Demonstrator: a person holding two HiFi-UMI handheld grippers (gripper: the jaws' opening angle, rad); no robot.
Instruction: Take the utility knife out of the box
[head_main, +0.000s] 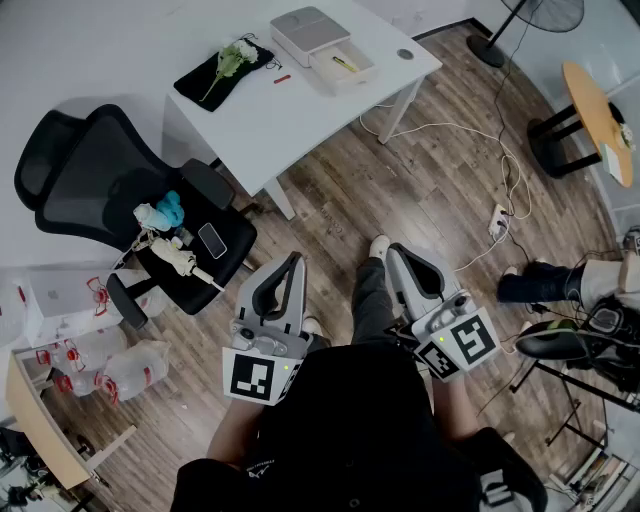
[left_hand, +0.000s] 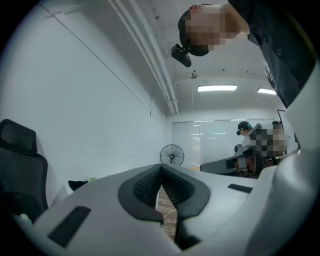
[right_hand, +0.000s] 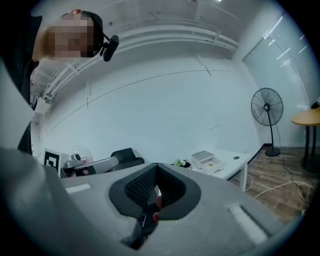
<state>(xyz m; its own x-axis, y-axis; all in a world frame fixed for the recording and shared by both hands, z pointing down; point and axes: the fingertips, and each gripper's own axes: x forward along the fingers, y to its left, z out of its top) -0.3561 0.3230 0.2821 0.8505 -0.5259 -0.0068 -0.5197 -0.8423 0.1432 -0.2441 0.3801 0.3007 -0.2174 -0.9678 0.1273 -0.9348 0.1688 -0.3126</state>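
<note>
Utility knife (head_main: 343, 64) work has not begun, as far as these views show; every step of the task is left to do.

The grey plastic left gripper (head_main: 294, 258), with black ribbed pads, is held close to the person's body. In the left gripper view its jaws meet at the tips, and the left gripper (left_hand: 161, 172) has nothing between them. The matching grey right gripper (head_main: 393, 250) is beside it at the same height. Its pads are also pressed together with nothing held, as the right gripper view shows (right_hand: 156, 171). Both point out over the brown wood-plank floor (head_main: 420, 190), well apart from the work.

Beyond the floor stands the white rectangular table (head_main: 300, 115), with a black mesh office chair (head_main: 90, 165) off its left end. Near the tabletop's far edge sits the shallow white cardboard box (head_main: 355, 75), open. Its flat white lid (head_main: 307, 30) rests just beside it. A slim yellow item lies inside the tray, and I take it to be the utility knife. It is too small to make out in detail. The right gripper view shows the same box (right_hand: 216, 163) on the tabletop. A black mat (head_main: 215, 75) carrying white flowers lies toward the tabletop's left corner.

By my judgement, the remaining steps are walking to the table, opening one gripper, closing it on the knife and lifting it clear of the box.
</note>
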